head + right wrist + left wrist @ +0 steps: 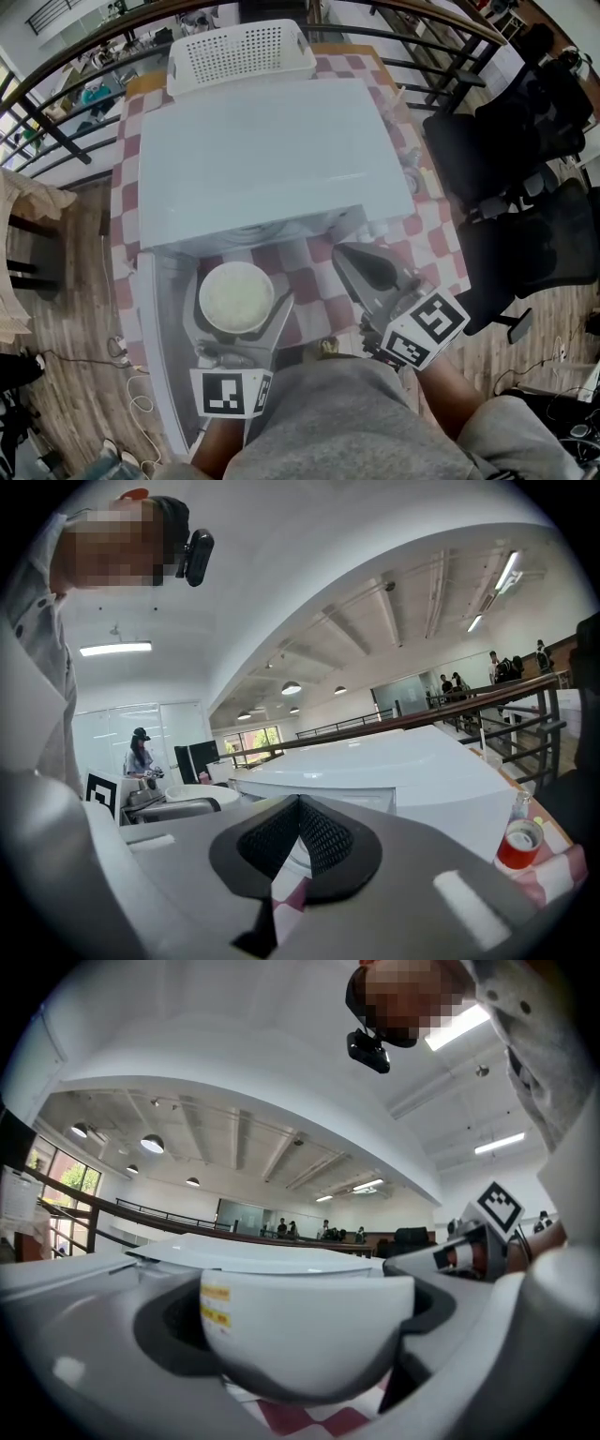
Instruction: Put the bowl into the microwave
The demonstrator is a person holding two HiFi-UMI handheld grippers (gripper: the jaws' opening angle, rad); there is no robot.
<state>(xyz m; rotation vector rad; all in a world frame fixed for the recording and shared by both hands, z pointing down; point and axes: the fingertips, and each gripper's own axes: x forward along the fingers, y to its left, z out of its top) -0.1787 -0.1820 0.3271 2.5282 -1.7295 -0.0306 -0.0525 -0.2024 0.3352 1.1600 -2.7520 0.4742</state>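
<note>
Red-checked cloth covers the bench (436, 253) below my head view. Nearest me, at the lower left of the frame, my left gripper (239, 309) has its fingers clamped on either side of the white bowl (309, 1335). The bowl is over the cloth, in front of the microwave (262, 159) and beside its open door (161, 328). Just right of it, my right gripper (347, 258) points toward the microwave, its fingers pressed together on nothing. Beyond the microwave, at the top of the frame, a white perforated basket (239, 52) sits at the bench's far edge.
</note>
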